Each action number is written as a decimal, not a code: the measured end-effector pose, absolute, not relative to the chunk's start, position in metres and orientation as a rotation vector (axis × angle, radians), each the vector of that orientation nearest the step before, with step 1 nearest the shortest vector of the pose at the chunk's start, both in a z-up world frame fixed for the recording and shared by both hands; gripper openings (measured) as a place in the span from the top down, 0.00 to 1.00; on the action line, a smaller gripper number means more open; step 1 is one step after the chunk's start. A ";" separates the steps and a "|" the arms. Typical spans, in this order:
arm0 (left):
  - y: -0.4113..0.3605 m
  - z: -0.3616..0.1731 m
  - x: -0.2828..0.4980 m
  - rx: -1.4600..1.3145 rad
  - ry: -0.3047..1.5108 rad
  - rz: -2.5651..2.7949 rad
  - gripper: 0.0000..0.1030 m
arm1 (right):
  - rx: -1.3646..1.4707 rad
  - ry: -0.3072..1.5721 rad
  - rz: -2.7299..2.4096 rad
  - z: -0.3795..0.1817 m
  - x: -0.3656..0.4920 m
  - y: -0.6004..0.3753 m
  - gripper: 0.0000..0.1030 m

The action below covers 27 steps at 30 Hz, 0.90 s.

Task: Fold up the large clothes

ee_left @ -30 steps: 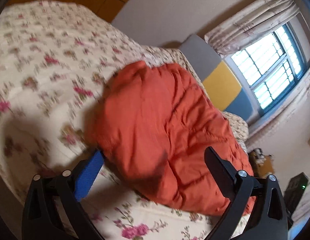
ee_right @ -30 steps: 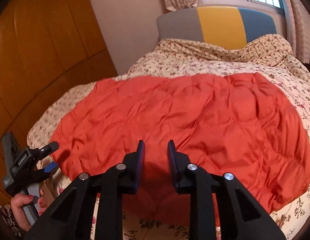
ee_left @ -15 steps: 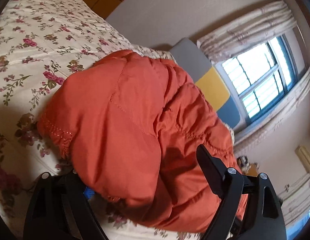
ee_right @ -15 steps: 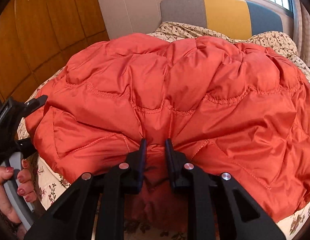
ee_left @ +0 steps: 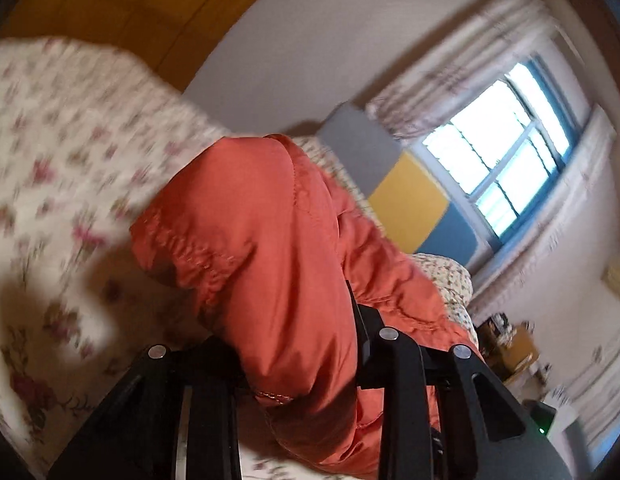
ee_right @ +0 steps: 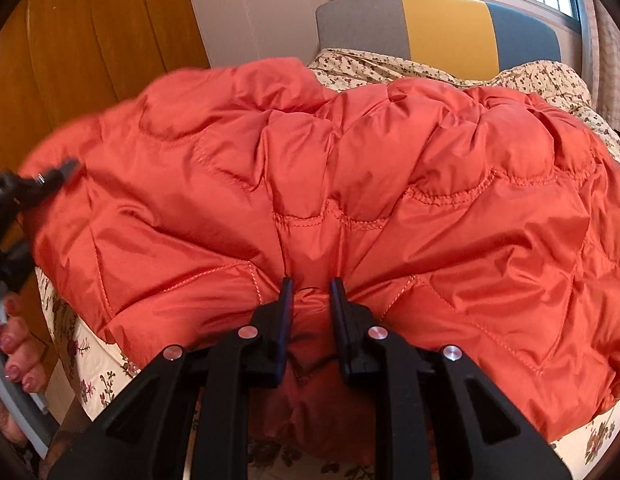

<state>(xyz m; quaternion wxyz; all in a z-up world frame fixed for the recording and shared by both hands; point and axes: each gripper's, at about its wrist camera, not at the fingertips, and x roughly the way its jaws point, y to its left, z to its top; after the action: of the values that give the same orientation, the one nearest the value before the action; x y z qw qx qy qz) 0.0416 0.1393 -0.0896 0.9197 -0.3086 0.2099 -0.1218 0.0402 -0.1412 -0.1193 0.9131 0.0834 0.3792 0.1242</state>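
Note:
A puffy orange quilted jacket [ee_right: 369,184] lies spread over the floral bed [ee_right: 549,76]. My right gripper [ee_right: 311,285] is shut on a bunched fold at the jacket's near edge, with fabric puckering around both fingers. In the left wrist view a corner of the jacket [ee_left: 262,248] hangs lifted off the bed. My left gripper [ee_left: 294,332] has its jaws closing on that corner, and the cloth hides the left finger. The left gripper [ee_right: 38,184] also shows at the jacket's left end in the right wrist view, held by a hand [ee_right: 18,360].
The bed's floral cover [ee_left: 50,160] stretches left of the jacket. A grey, yellow and blue headboard [ee_right: 441,32] stands at the far end under a curtained window [ee_left: 501,152]. Wooden wardrobe panels [ee_right: 90,40] line the left side. A side table with clutter [ee_left: 509,352] sits at the right.
The left gripper's wide jaws slid around the jacket's corner, closed on it and lifted it off the bed. The right gripper came down onto the near edge and stays pinched on it.

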 end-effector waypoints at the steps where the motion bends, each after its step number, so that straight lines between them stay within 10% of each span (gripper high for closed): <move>1: 0.134 -0.083 0.039 -0.608 0.412 -0.268 0.71 | 0.180 0.783 0.257 -0.119 0.041 -0.143 0.82; 27: -0.026 -0.011 0.014 -0.039 0.255 -0.666 0.71 | 0.411 0.739 -0.114 -0.076 -0.033 -0.335 0.67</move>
<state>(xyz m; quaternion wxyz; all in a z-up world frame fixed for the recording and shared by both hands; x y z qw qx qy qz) 0.0135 -0.0261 -0.0105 0.9369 -0.0192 0.1250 -0.3258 -0.0331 -0.3353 -0.0763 0.9104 0.1992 0.3583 -0.0552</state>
